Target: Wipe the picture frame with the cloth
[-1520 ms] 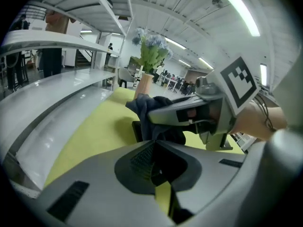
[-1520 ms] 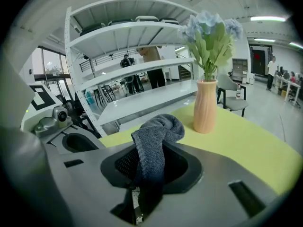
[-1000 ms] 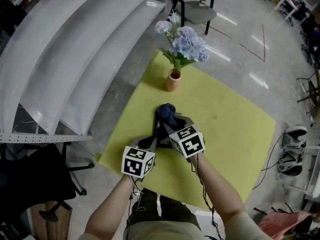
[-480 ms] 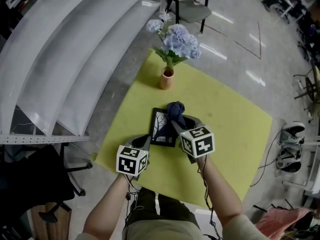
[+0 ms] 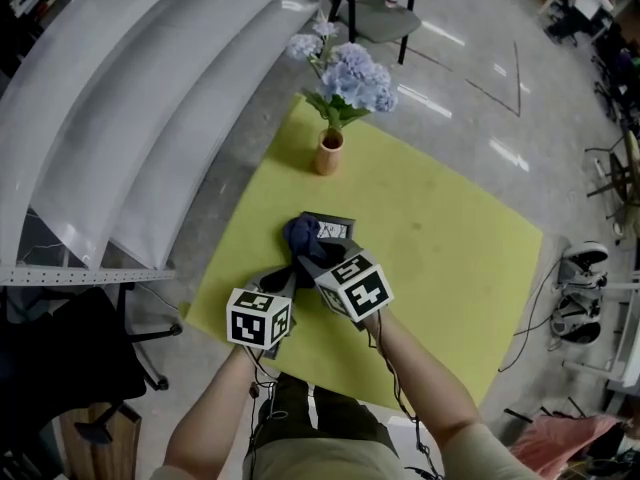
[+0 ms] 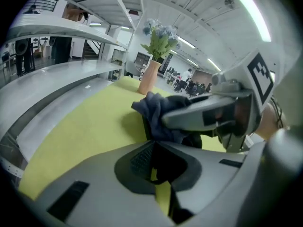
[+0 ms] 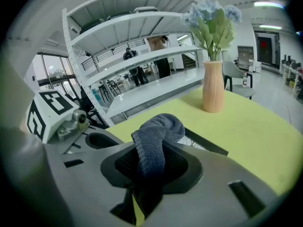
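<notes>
Right gripper (image 7: 149, 161): jaws clenched on the dark blue cloth (image 7: 154, 135). A thick fold is pinched between the two fingers, and its rounded free end rises above the fingertips and flops forward over them. Beyond that fold, the picture frame (image 7: 208, 144) lies flat on the yellow table (image 7: 255, 136), with its dark border and a strip of glass showing just past the jaw tips. Head view: the cloth (image 5: 298, 234) sits on the left part of the picture frame (image 5: 336, 230), bunched at the tip of the right gripper (image 5: 308, 255); only the frame's far right corner stays uncovered. Left gripper (image 6: 154, 149): jaws drawn together on a thin dark edge that runs up from between them toward the cloth (image 6: 158, 111). It reads as the near edge of the frame, though the contact itself is in shadow. From the head view, the left gripper (image 5: 284, 281) lies just beside and nearer than the right one, both reaching in from the table's near side. The right gripper's body crosses the left gripper view immediately behind the cloth. The vase (image 5: 327, 154) of pale blue flowers (image 5: 346, 72) stands upright near the far corner, well apart from the frame.
</notes>
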Motion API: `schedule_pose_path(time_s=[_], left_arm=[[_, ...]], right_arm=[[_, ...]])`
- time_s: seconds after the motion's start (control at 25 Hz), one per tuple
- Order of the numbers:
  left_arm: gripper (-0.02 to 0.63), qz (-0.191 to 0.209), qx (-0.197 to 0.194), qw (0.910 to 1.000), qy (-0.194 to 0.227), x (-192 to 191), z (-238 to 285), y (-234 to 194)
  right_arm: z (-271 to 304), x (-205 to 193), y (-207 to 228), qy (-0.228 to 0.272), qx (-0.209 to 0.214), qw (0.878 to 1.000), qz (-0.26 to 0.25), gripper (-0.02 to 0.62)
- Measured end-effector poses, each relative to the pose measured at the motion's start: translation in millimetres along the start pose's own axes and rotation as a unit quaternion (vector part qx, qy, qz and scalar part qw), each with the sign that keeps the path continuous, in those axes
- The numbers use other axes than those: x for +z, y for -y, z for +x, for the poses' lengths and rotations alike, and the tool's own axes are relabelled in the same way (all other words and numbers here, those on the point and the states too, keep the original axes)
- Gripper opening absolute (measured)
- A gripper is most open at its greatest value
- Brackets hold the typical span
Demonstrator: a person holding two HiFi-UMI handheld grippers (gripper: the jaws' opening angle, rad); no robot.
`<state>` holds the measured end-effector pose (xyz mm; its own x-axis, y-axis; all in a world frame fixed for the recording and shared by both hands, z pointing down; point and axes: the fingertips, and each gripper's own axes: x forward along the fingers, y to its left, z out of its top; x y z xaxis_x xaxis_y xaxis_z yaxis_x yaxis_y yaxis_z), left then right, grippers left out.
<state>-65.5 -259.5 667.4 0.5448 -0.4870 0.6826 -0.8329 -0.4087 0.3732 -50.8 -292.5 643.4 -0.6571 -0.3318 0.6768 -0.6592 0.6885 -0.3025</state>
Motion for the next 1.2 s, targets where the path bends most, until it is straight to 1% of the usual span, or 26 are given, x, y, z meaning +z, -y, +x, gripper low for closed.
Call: schedule_pose_path(time_s=[0.12,0.28,0.4,0.48,0.6,0.72,0.8,0.96,1.0,1.08,1.12,1.2], left_arm=[[0.008,-0.005,0.003,1.0000,0.002,0,0,0],[0.008,-0.004,0.013,0.9999,0.007,1,0,-1],[0.008,-0.007,0.014,0.9999,0.007,0,0,-1],[0.008,-0.005,0.012,0.9999,0.005,0,0,-1],[0.008,-0.009,0.008,0.9999,0.005,1,0,-1],[0.008,-0.009,0.008,0.9999,0.004,0,0,-1],[0.008,-0.007,0.009,0.9999,0.005,0,0,0],[0.008,-0.009,0.007,0.9999,0.008,1,0,-1],[0.008,-0.012,0.006,0.9999,0.008,1,0,-1],[0.008,-0.018,0.005,0.9998,0.007,1,0,-1],[0.008,-0.020,0.005,0.9998,0.006,1,0,-1],[0.008,-0.024,0.005,0.9997,0.008,0,0,-2]], right_arm=[[9,-15,1,-0.005,-0.001,1.000,0.008,0.109],[1,-22,10,-0.013,-0.013,1.000,0.017,0.107],[-11,-31,20,-0.031,-0.034,0.999,0.008,0.107],[-21,-36,30,-0.034,-0.048,0.998,0.016,0.107],[-36,-38,41,-0.024,-0.065,0.997,0.045,0.107],[-48,-36,45,-0.014,-0.091,0.995,0.040,0.107],[-52,-29,39,0.001,-0.082,0.996,0.040,0.107],[-47,-13,11,0.032,-0.036,0.997,0.062,0.107],[-42,-10,3,0.039,-0.019,0.996,0.073,0.107],[-30,-9,-11,0.050,0.019,0.992,0.112,0.107],[-24,-11,-16,0.050,0.029,0.990,0.127,0.107],[-15,-19,-17,0.046,0.024,0.989,0.140,0.107]])
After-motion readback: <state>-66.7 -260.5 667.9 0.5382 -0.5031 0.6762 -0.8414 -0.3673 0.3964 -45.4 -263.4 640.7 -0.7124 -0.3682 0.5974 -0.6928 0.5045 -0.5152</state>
